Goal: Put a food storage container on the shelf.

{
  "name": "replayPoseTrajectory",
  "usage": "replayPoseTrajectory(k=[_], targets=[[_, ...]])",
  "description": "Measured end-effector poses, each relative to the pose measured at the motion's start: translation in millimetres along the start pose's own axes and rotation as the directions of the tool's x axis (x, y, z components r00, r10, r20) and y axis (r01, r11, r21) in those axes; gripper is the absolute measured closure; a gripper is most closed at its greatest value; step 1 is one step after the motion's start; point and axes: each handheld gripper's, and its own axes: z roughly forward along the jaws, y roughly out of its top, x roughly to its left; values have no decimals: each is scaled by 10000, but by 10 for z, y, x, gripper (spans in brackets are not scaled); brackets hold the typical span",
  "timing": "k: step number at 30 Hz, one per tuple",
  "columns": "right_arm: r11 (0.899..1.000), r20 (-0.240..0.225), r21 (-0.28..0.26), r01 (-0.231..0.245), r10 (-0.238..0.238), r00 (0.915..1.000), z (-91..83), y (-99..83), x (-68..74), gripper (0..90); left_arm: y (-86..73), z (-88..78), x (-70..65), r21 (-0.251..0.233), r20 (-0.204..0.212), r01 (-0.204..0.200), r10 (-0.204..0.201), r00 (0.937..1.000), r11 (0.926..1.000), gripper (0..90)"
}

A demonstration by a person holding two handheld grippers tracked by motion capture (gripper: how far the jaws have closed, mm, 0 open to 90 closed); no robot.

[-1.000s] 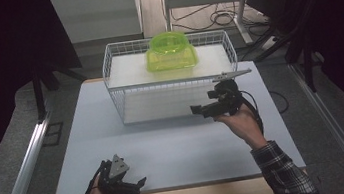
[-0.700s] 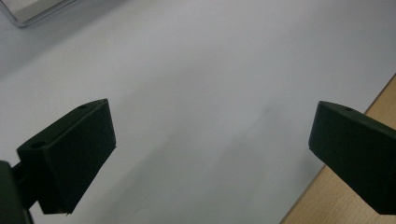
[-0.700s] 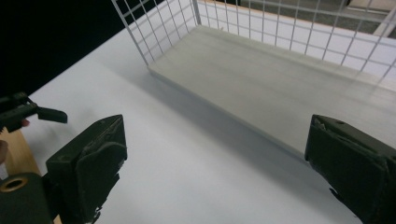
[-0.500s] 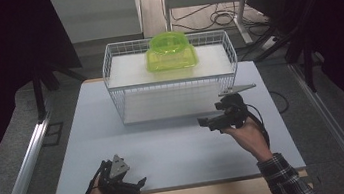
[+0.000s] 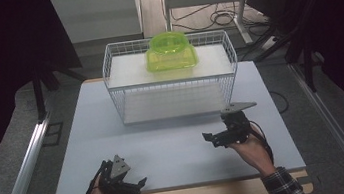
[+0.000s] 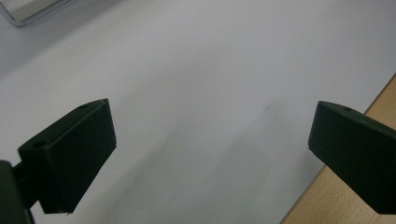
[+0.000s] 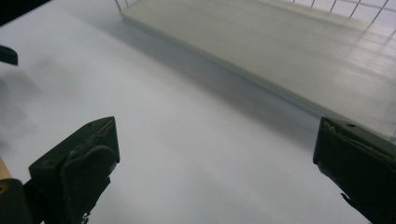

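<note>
While my right gripper (image 5: pixel 214 139) hangs low over the white mat (image 5: pixel 176 142), its jaws have just been opening and now stand wide apart with nothing between them; in the right gripper view I see only bare mat between the two black pads (image 7: pixel 84 168), with the shelf's lower board ahead. It sits in front of the wire shelf's right corner, near it but apart, pointing leftward across the table.

My left gripper (image 5: pixel 134 186) rests at the near edge of the mat, well apart from the right one, its jaws also spread wide and empty; in the left gripper view the mat lies between the pads (image 6: pixel 79 149), and the wooden table edge (image 6: pixel 369 140) shows beside the right one.

Farther back stands the white wire shelf (image 5: pixel 111 74), its base on the mat. On its upper board sits a yellow-green plastic container (image 5: pixel 170 52), right of the middle, well apart from both grippers.
</note>
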Motion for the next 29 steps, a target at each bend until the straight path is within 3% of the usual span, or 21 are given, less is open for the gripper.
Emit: replayPoseTrajectory(k=[17,26,29], targets=[[9985,512,511,197,-223,9984,87,-475,9,3,4,7,-13,-32,-55,62,-62,10000,10000,8],[9948,692,1001,192,-262,9973,166,-618,7,2,5,6,-10,26,-123,172,-172,9998,9998,7],[9939,744,1092,176,-258,9969,181,-636,-6,2,13,16,-12,129,-354,229,-224,9991,9997,7]])
